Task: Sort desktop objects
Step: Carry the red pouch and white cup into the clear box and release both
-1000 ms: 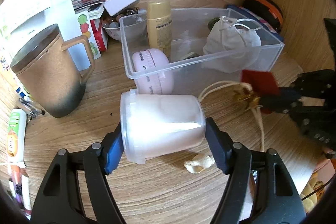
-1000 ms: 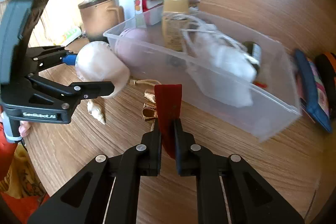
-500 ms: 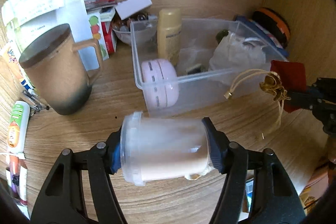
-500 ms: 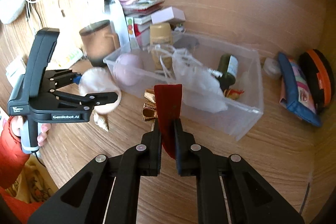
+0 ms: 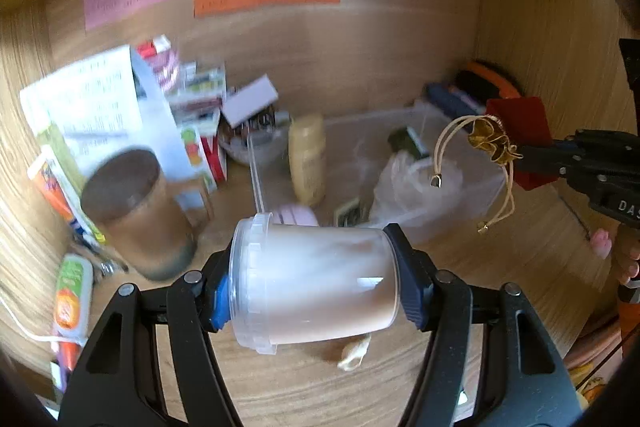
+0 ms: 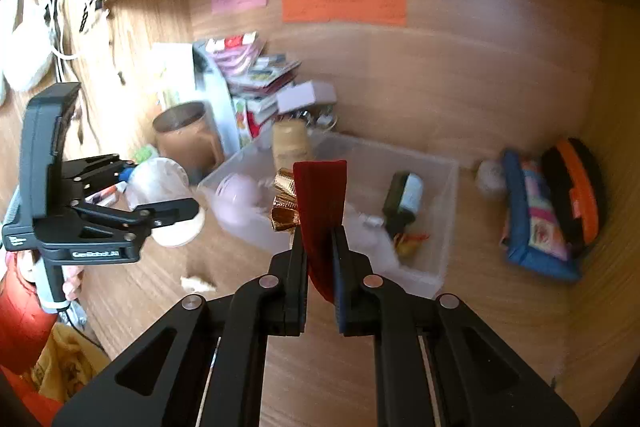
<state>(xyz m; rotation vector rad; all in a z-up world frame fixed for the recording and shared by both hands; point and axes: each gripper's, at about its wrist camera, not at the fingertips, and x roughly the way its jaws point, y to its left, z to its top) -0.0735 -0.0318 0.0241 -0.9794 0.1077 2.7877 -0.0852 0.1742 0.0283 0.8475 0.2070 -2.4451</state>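
Bin (image 6: 446,227): bottle (image 6: 402,201), bag (image 5: 416,187) and lotion (image 5: 307,157) inside. Mug (image 5: 138,213) to its left; boxes (image 5: 200,131) behind-left; pouches (image 6: 548,211) to its right; notes (image 6: 344,1) on the wall behind.

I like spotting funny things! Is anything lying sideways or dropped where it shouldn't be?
Yes. The plastic jar is held on its side in the left hand-held gripper, up off the desk. A small pale scrap lies loose on the desk below it, outside the clear bin.
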